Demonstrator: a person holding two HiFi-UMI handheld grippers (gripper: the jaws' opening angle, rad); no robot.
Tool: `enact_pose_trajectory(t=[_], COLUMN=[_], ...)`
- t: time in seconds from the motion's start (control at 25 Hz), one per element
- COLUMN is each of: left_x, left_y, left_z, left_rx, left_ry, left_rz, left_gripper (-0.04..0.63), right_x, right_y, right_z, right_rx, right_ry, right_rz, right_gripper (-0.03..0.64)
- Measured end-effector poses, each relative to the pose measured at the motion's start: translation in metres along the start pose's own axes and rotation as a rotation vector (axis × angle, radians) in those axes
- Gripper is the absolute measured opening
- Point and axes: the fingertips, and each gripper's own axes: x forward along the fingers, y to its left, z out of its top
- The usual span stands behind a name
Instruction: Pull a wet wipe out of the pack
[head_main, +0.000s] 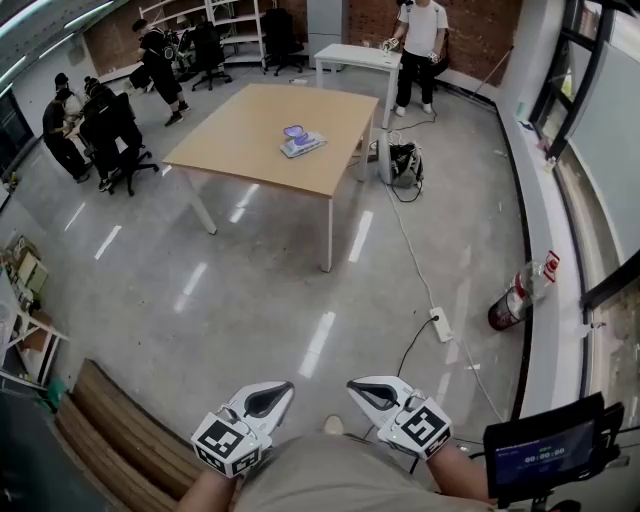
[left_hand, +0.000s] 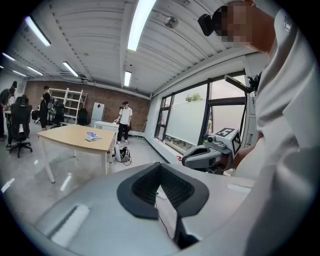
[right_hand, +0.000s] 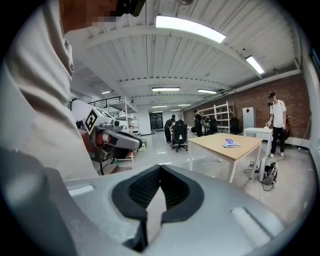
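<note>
The wet wipe pack, white with a purple lid, lies flat on a wooden table far across the room. It shows small in the left gripper view and in the right gripper view. My left gripper and right gripper are held close to my body, several metres from the table, tips pointing at each other. The jaws of the left gripper meet at the tips with nothing between them, and so do those of the right gripper.
Bare grey floor lies between me and the table. A bag and a cable with a power strip sit at its right. A red extinguisher lies by the window wall. People sit at the left; one stands behind.
</note>
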Motion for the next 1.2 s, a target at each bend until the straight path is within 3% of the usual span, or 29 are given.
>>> enact_pose_trajectory(t=[0.48, 0.76, 0.96, 1.2], left_x=[0.023, 0.039, 0.051, 0.1], left_y=[0.006, 0.026, 0.068, 0.162], left_z=[-0.005, -0.016, -0.011, 0.01], left_rx=[0.009, -0.004, -0.007, -0.026], left_ry=[0.011, 0.051, 0.055, 0.028], left_rz=[0.009, 0.037, 0.046, 0.022], left_gripper=[0.002, 0.002, 0.002, 0.002], right_x=[0.004, 0.022, 0.055, 0.113], right_y=[-0.02, -0.043, -0.073, -0.14], right_z=[-0.013, -0.026, -0.018, 0.009], right_rx=[0.06, 0.083, 0.097, 0.092], right_ry=[-0.014, 0.029, 0.034, 0.06], right_rz=[0.013, 0.009, 0.0, -0.071], right_gripper=[0.002, 0.002, 0.002, 0.002])
